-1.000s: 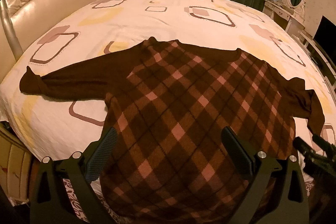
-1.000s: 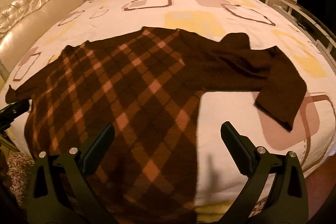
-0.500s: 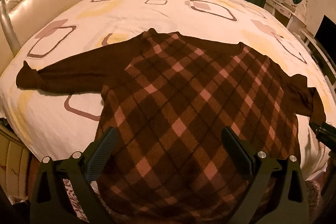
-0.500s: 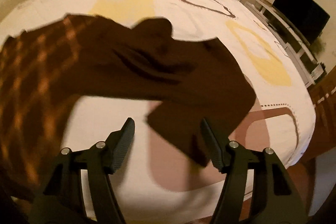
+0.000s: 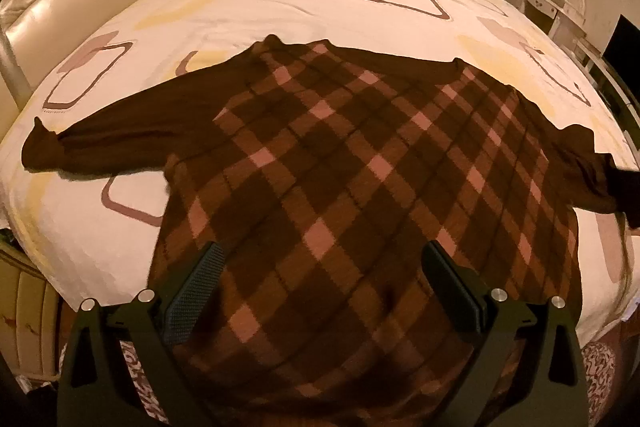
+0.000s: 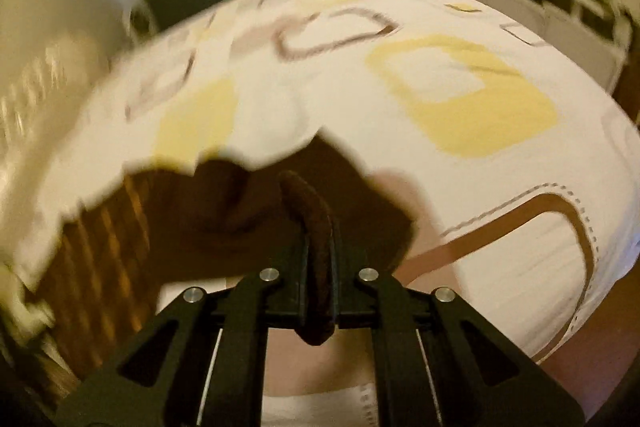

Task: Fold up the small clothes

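Right tool (image 6: 318,259) clamped on the sweater's right sleeve cuff (image 6: 316,227); sweater (image 5: 340,187) body lies to its left, left tool (image 5: 320,291) apart, hovering over hem.

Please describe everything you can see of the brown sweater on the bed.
The sweater lies spread flat on the bed sheet, hem nearest the left gripper, which hovers open above it. It looks knitted: a brown-and-pink diamond check body, with plain brown sleeves and neckline. One sleeve stretches out flat; the other sleeve's cuff is pinched in the right gripper.
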A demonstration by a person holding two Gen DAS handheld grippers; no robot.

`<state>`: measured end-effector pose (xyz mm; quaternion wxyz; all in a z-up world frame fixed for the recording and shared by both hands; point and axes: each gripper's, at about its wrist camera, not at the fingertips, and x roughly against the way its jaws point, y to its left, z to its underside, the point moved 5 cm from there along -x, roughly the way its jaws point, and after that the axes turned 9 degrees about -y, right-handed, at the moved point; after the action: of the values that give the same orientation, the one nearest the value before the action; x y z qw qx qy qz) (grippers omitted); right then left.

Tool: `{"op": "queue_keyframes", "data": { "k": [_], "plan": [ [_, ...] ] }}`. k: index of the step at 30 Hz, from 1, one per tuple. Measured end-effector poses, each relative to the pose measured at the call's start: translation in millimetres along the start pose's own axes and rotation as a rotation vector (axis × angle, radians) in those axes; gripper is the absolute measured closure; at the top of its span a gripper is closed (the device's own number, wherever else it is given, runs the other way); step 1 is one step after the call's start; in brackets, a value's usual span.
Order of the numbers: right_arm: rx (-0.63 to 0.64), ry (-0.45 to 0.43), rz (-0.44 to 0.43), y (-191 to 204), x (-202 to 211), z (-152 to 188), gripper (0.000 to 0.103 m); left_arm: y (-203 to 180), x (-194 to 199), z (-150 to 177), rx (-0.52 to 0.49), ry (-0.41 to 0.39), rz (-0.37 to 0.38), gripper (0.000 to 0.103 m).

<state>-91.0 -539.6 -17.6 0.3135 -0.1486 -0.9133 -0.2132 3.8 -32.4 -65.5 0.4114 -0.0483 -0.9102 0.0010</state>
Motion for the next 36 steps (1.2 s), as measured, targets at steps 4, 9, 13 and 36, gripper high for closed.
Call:
{"op": "queue_keyframes", "data": {
  "k": [4,9,13,36],
  "plan": [
    [-0.148,-0.042,-0.009,-61,13,-44,0.095,-9,-3,-3,-0.006,0.001,-0.001,0.004],
    [-0.338,-0.046,-0.028,-141,10,-76,0.096,-26,-7,-2,-0.035,0.015,0.000,0.004],
    [-0.466,-0.007,0.000,-191,-14,-72,0.096,-40,-12,0,-0.061,0.029,-0.003,0.004],
    [-0.758,-0.058,-0.117,-237,15,42,0.046,-52,-26,10,-0.059,0.060,0.041,0.004]
  ]
}}
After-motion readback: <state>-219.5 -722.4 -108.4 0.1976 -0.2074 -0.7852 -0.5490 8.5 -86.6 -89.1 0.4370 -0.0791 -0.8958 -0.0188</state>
